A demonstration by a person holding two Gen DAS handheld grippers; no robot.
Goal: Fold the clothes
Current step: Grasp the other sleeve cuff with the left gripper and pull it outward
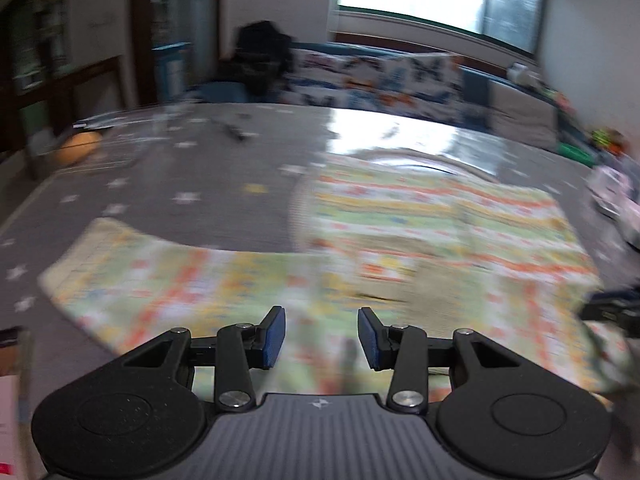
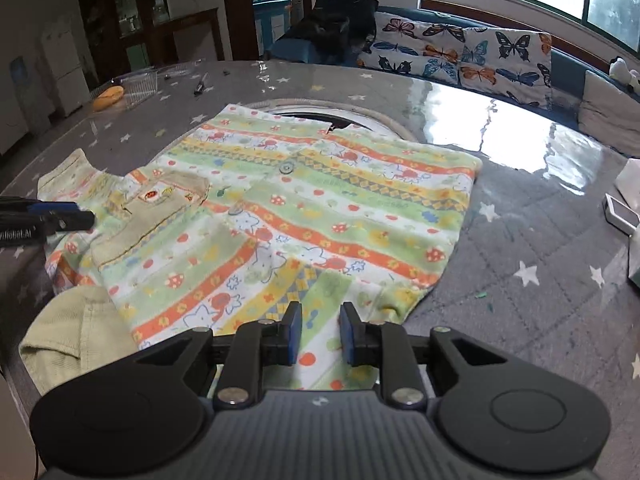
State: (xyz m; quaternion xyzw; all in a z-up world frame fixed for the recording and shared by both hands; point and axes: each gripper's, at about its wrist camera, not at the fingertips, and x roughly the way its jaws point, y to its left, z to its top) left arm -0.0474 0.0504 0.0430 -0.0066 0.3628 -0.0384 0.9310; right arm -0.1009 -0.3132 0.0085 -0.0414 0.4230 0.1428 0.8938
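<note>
Striped shirt (image 2: 312, 216): flat on grey table (image 2: 520, 248), one sleeve (image 2: 76, 184) out to the side, hem nearest, collar far
Progress: early, spread but no clear fold; sleeves and body left
Left gripper (image 1: 322, 336): jaws apart, empty, over shirt, view blurred
Right gripper (image 2: 320, 334): narrow gap over hem, no cloth visibly pinched
Clutter: screwdriver (image 2: 200, 84), plastic tub (image 2: 136, 84) far off; phone (image 2: 622, 214) near the table's right edge; none blocks

Surface (image 2: 520, 208) right of the striped shirt (image 2: 320, 208) lay bare and passable. Far left corner was crowded: clear plastic container (image 2: 138, 86), orange object (image 2: 107, 96), small dark tool (image 2: 200, 84). White box (image 2: 622, 214) blocked the right edge.
</note>
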